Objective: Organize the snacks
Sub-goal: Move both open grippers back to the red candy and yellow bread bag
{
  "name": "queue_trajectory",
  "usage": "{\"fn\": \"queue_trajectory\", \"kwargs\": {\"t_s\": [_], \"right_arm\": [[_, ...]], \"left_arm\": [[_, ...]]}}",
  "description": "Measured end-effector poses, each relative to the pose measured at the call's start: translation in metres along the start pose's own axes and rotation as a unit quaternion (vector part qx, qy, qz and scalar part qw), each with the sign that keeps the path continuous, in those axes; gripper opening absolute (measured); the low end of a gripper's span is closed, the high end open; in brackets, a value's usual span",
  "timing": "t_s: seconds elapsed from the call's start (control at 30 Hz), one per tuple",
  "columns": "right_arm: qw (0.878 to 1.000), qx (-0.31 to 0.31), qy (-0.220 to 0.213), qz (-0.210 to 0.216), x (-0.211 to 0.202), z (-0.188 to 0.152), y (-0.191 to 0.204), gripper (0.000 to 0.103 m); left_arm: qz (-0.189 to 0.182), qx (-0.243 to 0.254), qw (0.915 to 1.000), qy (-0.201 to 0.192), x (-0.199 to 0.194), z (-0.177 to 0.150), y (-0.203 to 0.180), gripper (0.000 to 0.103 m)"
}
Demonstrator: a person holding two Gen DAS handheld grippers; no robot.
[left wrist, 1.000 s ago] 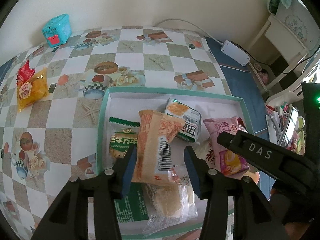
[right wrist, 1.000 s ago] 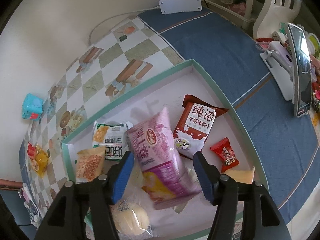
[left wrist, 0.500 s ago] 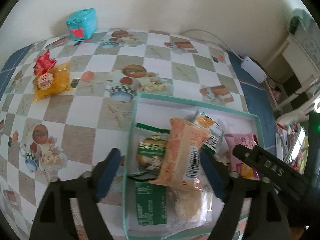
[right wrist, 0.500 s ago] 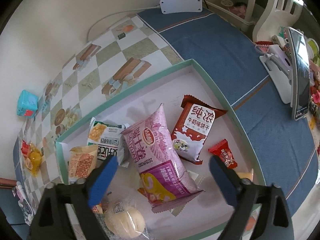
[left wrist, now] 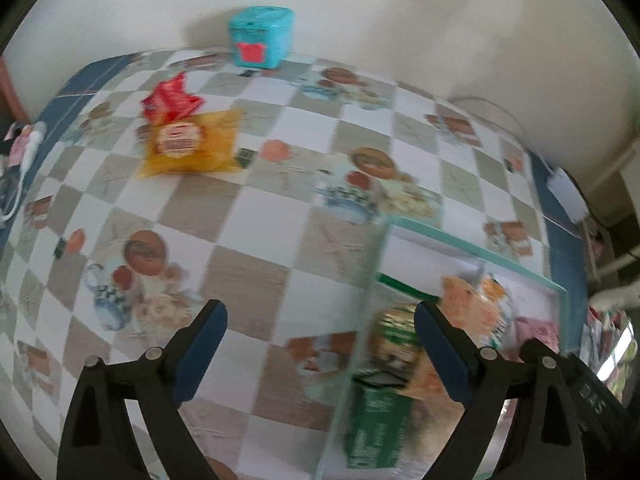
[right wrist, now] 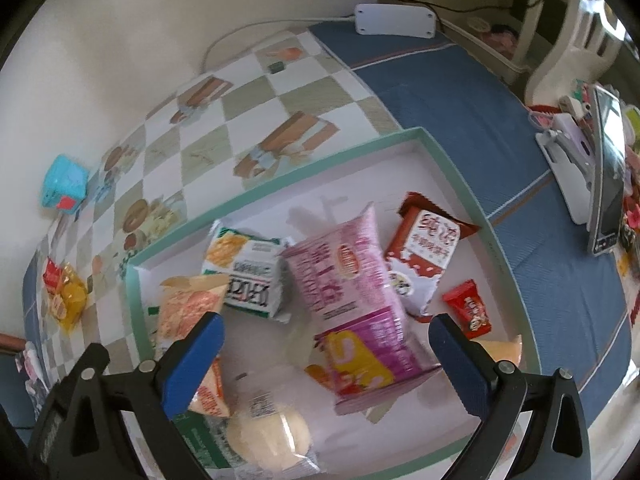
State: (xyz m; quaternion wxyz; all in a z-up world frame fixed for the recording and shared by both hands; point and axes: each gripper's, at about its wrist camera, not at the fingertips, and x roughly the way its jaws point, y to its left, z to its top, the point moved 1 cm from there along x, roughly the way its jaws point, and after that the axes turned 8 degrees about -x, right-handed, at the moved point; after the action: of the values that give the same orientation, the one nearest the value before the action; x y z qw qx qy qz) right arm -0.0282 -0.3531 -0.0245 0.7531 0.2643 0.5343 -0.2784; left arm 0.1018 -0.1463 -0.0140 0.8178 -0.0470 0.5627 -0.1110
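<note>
Already most of the job looks done. On the checkered counter point(left wrist: 256, 216), the teal-rimmed tray point(right wrist: 460, 172) holds a crowd of snacks: the large pink-and-purple wafer bag point(right wrist: 352, 292) lies across its middle, the white-and-green cracker pack point(right wrist: 248, 272) sits just left of it, the orange bag point(right wrist: 188, 308) is at the tray's left end, and the red-and-white milk biscuit packet point(right wrist: 424, 256) lies to the right. Nearer the camera is a round bun in clear wrap point(right wrist: 268, 436), and the small red candy packet point(right wrist: 468, 314) lies by the right wall.

What is left, judging by the left wrist view, is the pair well apart from the tray on the far left of the counter: a yellow snack bag point(left wrist: 188, 146) with a smaller red packet point(left wrist: 170, 98) touching its far edge. A teal box point(left wrist: 262, 36) stands against the wall beyond them; whether it counts as a snack I cannot tell.

Over bare counter beside the tray's left wall, the left tool point(left wrist: 320, 344) has its jaws opening with nothing between them. Above the wafer bag and bun, the right tool point(right wrist: 326, 354) stands wide apart, its pads clear of both.
</note>
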Motion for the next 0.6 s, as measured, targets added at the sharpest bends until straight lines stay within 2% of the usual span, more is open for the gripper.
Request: {"fn": "queue_trajectory", "kwargs": {"t_s": [0.27, 0.6], "right_arm": [[0.999, -0.046, -0.017, 0.007, -0.014, -0.005, 0.037, 0.103], [0.992, -0.119, -0.04, 0.028, -0.032, -0.02, 0.101, 0.103]], "left_arm": [[0.047, -0.042, 0.9979, -0.013, -0.008, 0.013, 0.037, 0.095], [0.092, -0.103, 0.99, -0.026, -0.021, 0.026, 0.087, 0.095]]}}
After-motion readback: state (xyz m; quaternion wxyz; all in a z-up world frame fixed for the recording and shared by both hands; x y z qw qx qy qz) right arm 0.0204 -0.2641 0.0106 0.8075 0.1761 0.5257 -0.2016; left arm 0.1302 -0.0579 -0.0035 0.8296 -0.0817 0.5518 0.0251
